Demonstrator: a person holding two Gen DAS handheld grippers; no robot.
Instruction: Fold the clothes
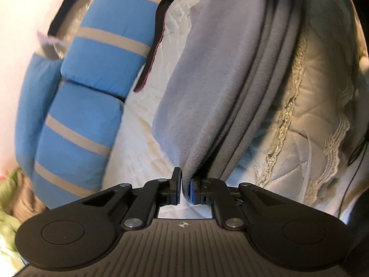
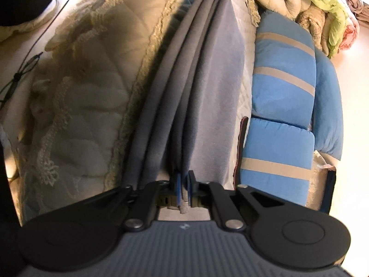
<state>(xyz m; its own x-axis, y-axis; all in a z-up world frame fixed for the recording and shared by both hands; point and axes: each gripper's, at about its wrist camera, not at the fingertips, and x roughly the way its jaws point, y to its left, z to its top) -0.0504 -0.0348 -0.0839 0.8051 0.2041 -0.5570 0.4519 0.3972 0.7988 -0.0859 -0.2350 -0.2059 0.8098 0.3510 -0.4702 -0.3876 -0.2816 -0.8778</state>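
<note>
A grey garment hangs in long folds, stretched over a cream quilted bedspread. My left gripper is shut on one end of it, with the blue pads pinching a thin bunch of the cloth. In the right wrist view the same grey garment runs away from me as several ridges. My right gripper is shut on its other end, and a thicker bundle of cloth sits between those pads. The far end of the garment narrows to a point at the top of each view.
A folded blue blanket with beige stripes lies beside the garment on the bed. Green and cream cloths are heaped beyond it. A thin black cable crosses the lace-trimmed bedspread.
</note>
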